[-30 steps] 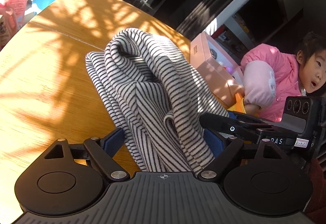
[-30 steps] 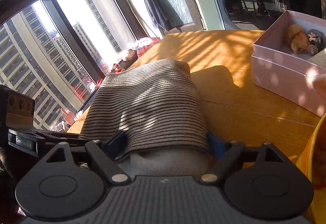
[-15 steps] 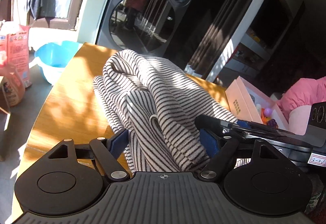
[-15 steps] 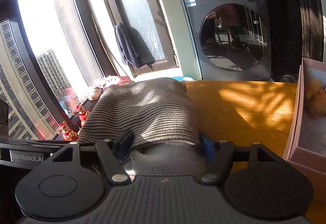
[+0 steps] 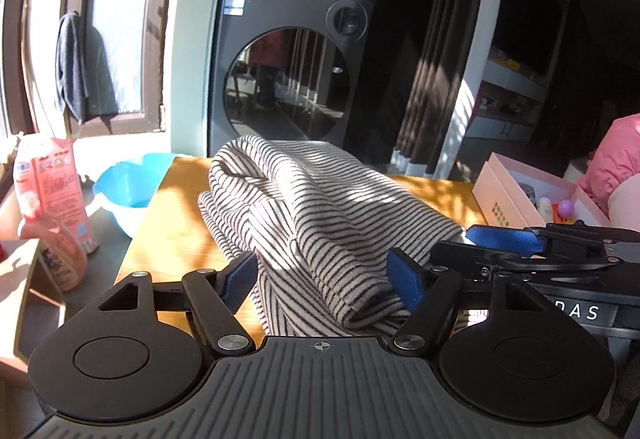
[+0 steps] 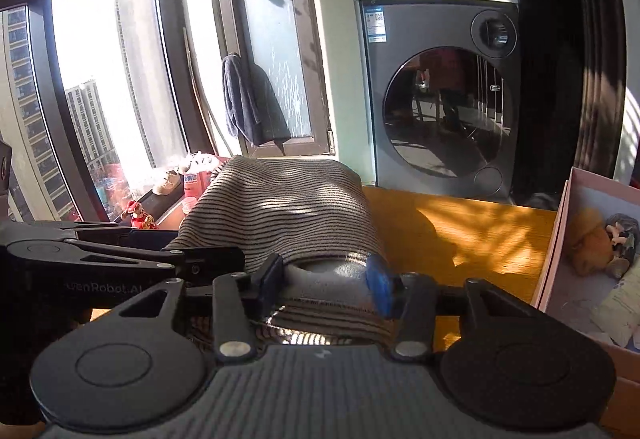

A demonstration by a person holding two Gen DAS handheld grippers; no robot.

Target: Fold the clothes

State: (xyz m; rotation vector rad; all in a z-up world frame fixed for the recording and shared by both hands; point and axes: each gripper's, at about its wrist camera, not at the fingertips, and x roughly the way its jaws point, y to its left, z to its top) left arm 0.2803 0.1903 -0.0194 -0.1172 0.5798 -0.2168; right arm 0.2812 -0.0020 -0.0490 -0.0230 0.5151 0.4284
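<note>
Over the last second both wrist views had tilted from looking down at the table (image 5: 176, 223) to looking level at the washing machine (image 5: 288, 63), while the striped garment (image 5: 320, 207) stayed bunched between the fingers; this suggested the near edge was being raised for a fold. The left hand-held gripper (image 5: 324, 271) and the right hand-held gripper (image 6: 326, 279) sat side by side, pointing forward, each with its blue pads pinching the cloth's near edge, the rest draped onto the table.
</note>
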